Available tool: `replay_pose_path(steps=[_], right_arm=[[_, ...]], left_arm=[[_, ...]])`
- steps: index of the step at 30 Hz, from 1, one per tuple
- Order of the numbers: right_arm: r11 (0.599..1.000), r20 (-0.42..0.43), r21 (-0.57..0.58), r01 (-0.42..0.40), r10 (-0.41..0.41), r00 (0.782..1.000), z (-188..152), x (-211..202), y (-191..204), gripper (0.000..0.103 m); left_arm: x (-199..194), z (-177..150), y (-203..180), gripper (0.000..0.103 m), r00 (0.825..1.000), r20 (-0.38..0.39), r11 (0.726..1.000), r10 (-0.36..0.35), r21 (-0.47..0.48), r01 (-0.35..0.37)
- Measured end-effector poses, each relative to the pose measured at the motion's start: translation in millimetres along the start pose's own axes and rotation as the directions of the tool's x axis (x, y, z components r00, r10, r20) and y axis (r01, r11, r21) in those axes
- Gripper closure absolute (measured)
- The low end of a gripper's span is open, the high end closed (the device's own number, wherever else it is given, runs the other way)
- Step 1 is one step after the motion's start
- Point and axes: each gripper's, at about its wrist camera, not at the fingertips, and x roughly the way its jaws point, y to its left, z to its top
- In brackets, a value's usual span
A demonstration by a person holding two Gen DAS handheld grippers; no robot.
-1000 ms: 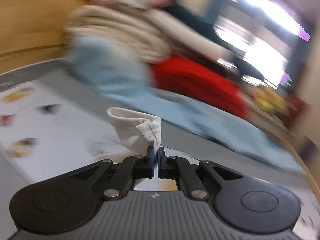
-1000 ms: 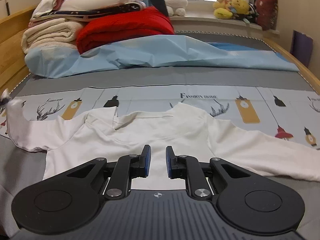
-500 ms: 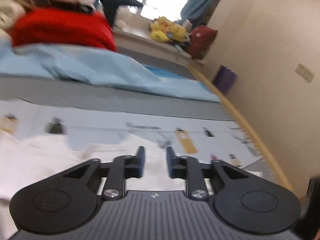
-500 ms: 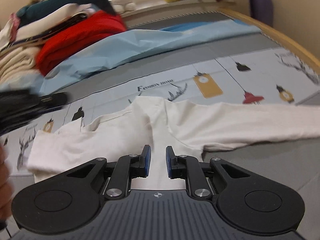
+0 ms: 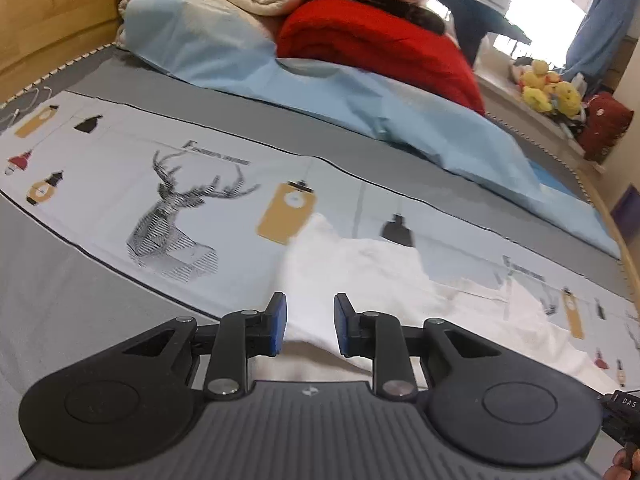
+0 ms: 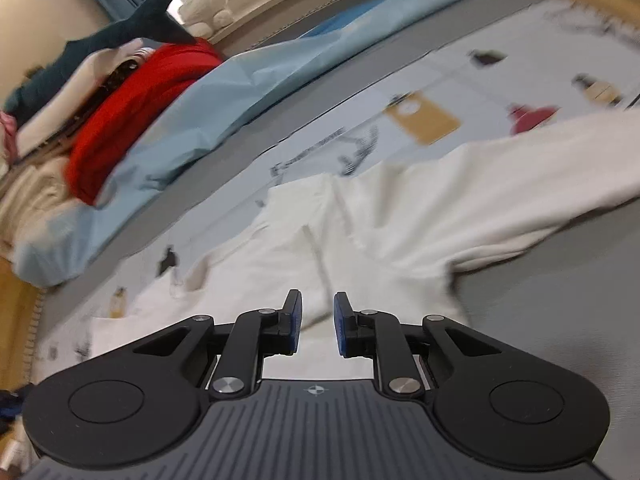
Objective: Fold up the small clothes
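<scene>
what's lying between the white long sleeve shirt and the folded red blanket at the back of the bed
In the left wrist view, the printed bedsheet, then a rumpled light blue sheet, separate the white long-sleeved shirt from the folded red blanket.

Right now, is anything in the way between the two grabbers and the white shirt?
Nothing visible is. The white shirt lies spread on the printed sheet. The left gripper and right gripper are both open right over its cloth. The red blanket and blue sheet lie farther back.
</scene>
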Motion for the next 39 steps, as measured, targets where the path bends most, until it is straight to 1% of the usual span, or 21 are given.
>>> replay_pose_path(steps=[3,7,11,13,14,15,17,19,21,22,23,24,25,26,27,28,29,30,34,37,39], right_arm=[[1.0,-0.026,0.012,-0.007,0.007,1.0,-0.6,26.3,0.0,0.083],[1.0,-0.064,0.001,0.024,-0.024,0.998,-2.9,60.7,1.5,0.082],[0.996,-0.108,-0.046,0.072,-0.077,0.991,-8.3,89.7,7.2,0.078],[0.994,-0.086,-0.079,0.081,-0.088,0.992,-8.4,91.9,13.2,0.079],[0.991,-0.077,-0.103,0.083,-0.091,0.993,-8.2,92.4,16.6,0.08],[0.989,-0.066,-0.127,0.081,-0.09,0.994,-8.3,92.5,20.2,0.09],[0.983,-0.032,-0.167,0.078,-0.085,0.996,-7.4,88.7,25.5,0.1],[0.98,0.007,-0.19,0.051,-0.051,0.999,-1.7,78.1,33.1,0.1],[0.979,0.094,-0.202,0.008,0.012,0.995,11.6,50.2,43.5,0.101],[0.979,0.147,-0.204,-0.014,0.045,0.988,17.9,32.7,48.1,0.101],[0.977,0.223,-0.21,-0.045,0.092,0.97,25.5,8.1,51.8,0.101],[0.973,0.283,-0.225,-0.049,0.114,0.952,30.3,-11.0,53.4,0.101],[0.97,0.326,-0.243,-0.019,0.1,0.94,33.7,-23.5,51.1,0.101],[0.971,0.33,-0.235,0.047,0.035,0.943,36.6,-24.1,42.4,0.101],[0.975,0.279,-0.195,0.103,-0.045,0.959,39.2,-12.6,25.7,0.101],[0.98,0.198,-0.137,0.145,-0.116,0.973,40.6,3.4,5.1,0.101],[0.979,0.133,-0.07,0.189,-0.179,0.975,40.4,16.5,-15.4,0.101],[0.976,0.113,-0.036,0.213,-0.208,0.972,41.1,21.4,-27.2,0.101],[0.967,0.195,-0.136,0.217,-0.188,0.963,47.7,13.3,-19.7,0.101],[0.963,0.126,-0.069,0.261,-0.251,0.96,53.2,24.5,-34.7,0.099],[0.953,0.136,-0.047,0.3,-0.292,0.947,54.3,27.5,-36.2,0.096]], left_arm=[[7.2,11.1,17.6,0.076,1.0,-0.025,0.999,0.004,-0.032,-0.005],[2.3,18.8,42.0,0.076,0.999,-0.036,0.998,0.015,-0.053,-0.016],[1.0,23.1,46.9,0.076,0.999,-0.036,0.998,0.021,-0.062,-0.023],[2.6,24.7,47.1,0.076,0.999,-0.038,0.998,0.023,-0.06,-0.025],[2.9,25.2,46.4,0.076,0.999,-0.037,0.998,0.025,-0.058,-0.027],[3.8,25.7,46.3,0.076,0.999,-0.037,0.998,0.028,-0.057,-0.03],[5.5,26.8,46.6,0.076,0.999,-0.038,0.998,0.033,-0.058,-0.035],[7.7,27.2,46.5,0.076,0.998,-0.041,0.998,0.037,-0.058,-0.039],[9.1,27.5,45.2,0.076,0.998,-0.041,0.998,0.037,-0.055,-0.039],[9.5,27.7,44.5,0.076,0.998,-0.04,0.998,0.038,-0.053,-0.04],[9.9,27.9,44.0,0.076,0.998,-0.039,0.998,0.039,-0.051,-0.041],[10.7,28.3,43.8,0.076,0.998,-0.04,0.998,0.039,-0.049,-0.041],[11.4,28.7,43.0,0.076,0.998,-0.041,0.998,0.038,-0.049,-0.04],[12.4,29.0,42.0,0.076,0.998,-0.043,0.998,0.039,-0.047,-0.041],[13.9,29.2,40.4,0.076,0.998,-0.046,0.998,0.039,-0.044,-0.041],[15.9,29.1,38.5,0.076,0.998,-0.052,0.998,0.04,-0.04,-0.042],[17.9,28.5,36.7,0.076,0.998,-0.057,0.998,0.04,-0.037,-0.042],[20.2,27.7,34.2,0.076,0.997,-0.063,0.999,0.04,-0.034,-0.042],[29.6,24.1,24.5,0.076,0.996,-0.086,0.999,0.032,-0.015,-0.034],[40.6,18.5,18.0,0.076,0.992,-0.125,1.0,0.011,-0.001,-0.011],[51.8,10.7,15.3,0.076,0.986,-0.165,1.0,-0.003,0.005,0.004]])
